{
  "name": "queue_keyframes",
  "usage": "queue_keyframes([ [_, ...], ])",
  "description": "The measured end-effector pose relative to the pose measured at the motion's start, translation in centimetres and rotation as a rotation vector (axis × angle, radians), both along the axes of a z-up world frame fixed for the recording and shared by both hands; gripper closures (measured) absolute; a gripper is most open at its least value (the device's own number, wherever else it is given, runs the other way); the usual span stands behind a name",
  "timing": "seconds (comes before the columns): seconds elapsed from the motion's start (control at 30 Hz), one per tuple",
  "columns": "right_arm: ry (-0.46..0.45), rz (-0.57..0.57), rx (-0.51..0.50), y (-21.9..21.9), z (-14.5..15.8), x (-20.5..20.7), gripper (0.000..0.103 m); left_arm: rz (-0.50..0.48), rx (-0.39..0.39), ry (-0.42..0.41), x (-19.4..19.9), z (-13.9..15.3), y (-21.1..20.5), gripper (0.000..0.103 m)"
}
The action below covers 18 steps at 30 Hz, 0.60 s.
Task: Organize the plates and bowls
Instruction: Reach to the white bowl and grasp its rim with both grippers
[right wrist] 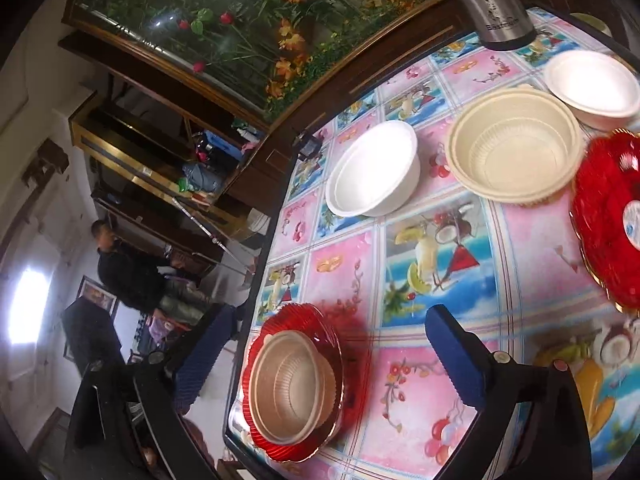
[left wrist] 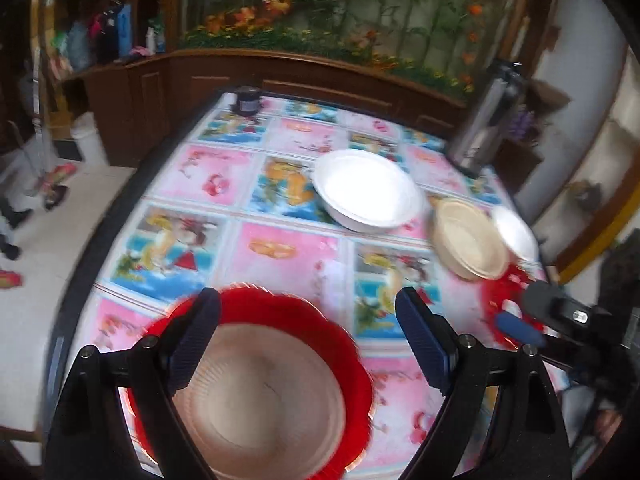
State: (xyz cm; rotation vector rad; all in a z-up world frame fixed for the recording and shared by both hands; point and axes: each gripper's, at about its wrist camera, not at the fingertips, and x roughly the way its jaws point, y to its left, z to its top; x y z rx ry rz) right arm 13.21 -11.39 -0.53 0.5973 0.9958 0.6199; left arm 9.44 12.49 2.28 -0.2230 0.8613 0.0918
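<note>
Both grippers stand wide open over a table point(right wrist: 520, 240) dressed in a pink-and-blue fruit-print cloth — neither holds anything. The left gripper point(left wrist: 308, 340) hangs above a red scalloped plate point(left wrist: 352, 344) at the table's near left corner, with a tan bowl point(left wrist: 264, 412) sitting inside it; the plate's rim shows between the blue pads, though the fingers point(left wrist: 424, 340) press on nothing. The right gripper point(right wrist: 332, 360) spreads its fingers point(right wrist: 456, 356) over the same corner, one to either side of the plate and bowl, apart from both.

Toward the middle of the table a white bowl point(right wrist: 372, 172) stands alone. Just beside it, nearer the right edge, sits a cream bowl point(right wrist: 512, 148) with what looks like another nested in it, and a smaller white bowl point(right wrist: 596, 88) is near that at the far right corner. A second red plate point(right wrist: 612, 220) lies by the right edge, next to the cream bowl. A steel flask point(right wrist: 496, 4) rises at the far right corner and a dark jar point(left wrist: 248, 100) sits at the far left one.

Beyond the table — a glass-fronted display of orange flowers point(left wrist: 320, 12) on dark wooden cabinets, and a person in dark clothes point(right wrist: 128, 276) across the room.
</note>
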Motion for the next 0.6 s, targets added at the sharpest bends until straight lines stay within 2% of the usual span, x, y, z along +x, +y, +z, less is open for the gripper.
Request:
queue_keyframes([
  [0.27,0.040,0.018,0.016,-0.4,1.9,5.5,0.000,0.040,-0.025,0.036,5.6,1.0,0.3,0.014],
  [0.47,0.039,0.066,-0.029,0.7,3.7,10.9,0.000,0.111,-0.063,0.111,10.0,-0.2,1.1,0.014],
  [0.53,0.046,0.069,-0.035,1.0,3.7,12.8,0.000,0.144,-0.067,0.141,11.4,-0.9,1.4,0.014],
  [0.6,0.075,0.071,-0.052,1.5,3.2,14.8,0.000,0.160,-0.104,0.160,12.6,-1.6,1.7,0.014],
])
